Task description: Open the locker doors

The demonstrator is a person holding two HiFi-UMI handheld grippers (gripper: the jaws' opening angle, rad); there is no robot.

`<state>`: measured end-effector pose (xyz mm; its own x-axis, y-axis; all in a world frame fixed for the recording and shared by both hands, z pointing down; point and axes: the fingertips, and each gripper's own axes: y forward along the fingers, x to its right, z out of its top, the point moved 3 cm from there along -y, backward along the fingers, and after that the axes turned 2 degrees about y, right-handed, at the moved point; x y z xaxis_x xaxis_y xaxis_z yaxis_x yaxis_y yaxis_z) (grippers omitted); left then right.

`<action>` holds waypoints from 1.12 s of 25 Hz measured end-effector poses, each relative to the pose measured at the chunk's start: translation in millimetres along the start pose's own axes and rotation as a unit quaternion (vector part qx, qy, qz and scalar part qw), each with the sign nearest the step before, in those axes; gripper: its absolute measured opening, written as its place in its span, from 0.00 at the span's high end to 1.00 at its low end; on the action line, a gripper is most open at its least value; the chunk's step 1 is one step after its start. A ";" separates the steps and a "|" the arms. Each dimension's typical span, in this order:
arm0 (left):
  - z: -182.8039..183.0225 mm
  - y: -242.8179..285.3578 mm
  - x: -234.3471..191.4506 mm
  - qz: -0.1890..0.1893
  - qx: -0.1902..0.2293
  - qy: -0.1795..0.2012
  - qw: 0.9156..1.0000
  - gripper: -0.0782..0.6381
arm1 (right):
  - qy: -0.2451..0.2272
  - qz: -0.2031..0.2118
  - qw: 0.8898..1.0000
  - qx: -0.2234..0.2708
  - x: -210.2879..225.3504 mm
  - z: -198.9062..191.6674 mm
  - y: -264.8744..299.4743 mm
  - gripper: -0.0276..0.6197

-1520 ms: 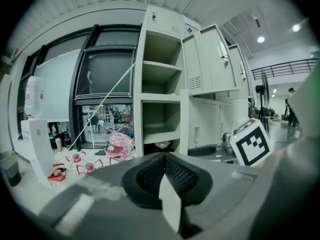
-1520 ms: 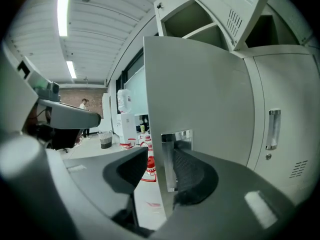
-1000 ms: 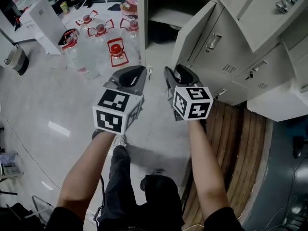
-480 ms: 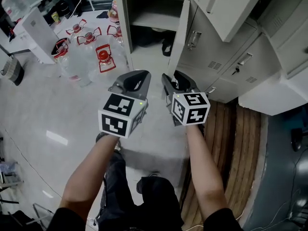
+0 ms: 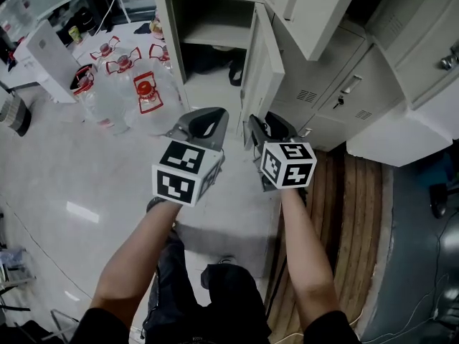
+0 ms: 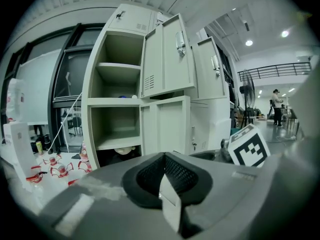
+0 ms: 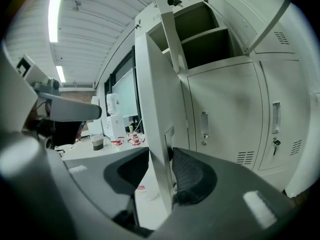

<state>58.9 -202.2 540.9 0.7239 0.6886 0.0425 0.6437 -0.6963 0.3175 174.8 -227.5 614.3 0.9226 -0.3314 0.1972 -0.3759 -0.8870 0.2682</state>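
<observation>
Lower locker door (image 5: 259,74) wider now, right claw (image 5: 264,126) newly closed tighter onto its edge; left claw (image 5: 203,122) together.

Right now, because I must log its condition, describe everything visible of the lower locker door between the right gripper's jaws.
The lower door is flat, pale grey metal with a recessed handle plate near its free edge. It hangs upright, wide open, nearly edge-on in the head view, leaving its compartment exposed. Its free edge stands between the jaws of the right gripper, which have just been closing and pinch it at the handle. Nothing else visibly touches it.
</observation>
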 end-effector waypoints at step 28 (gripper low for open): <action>99.4 -111.2 20.6 -0.002 -0.005 -0.016 1.000 0.89 | -0.002 -0.036 0.999 -0.003 -82.8 141.9 -141.3 0.78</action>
<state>26.9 -130.7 412.3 0.7294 0.6840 0.0103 0.6438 -0.6916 0.3275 163.8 -120.4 426.3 0.9474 -0.2685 0.1744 -0.3098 -0.9061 0.2880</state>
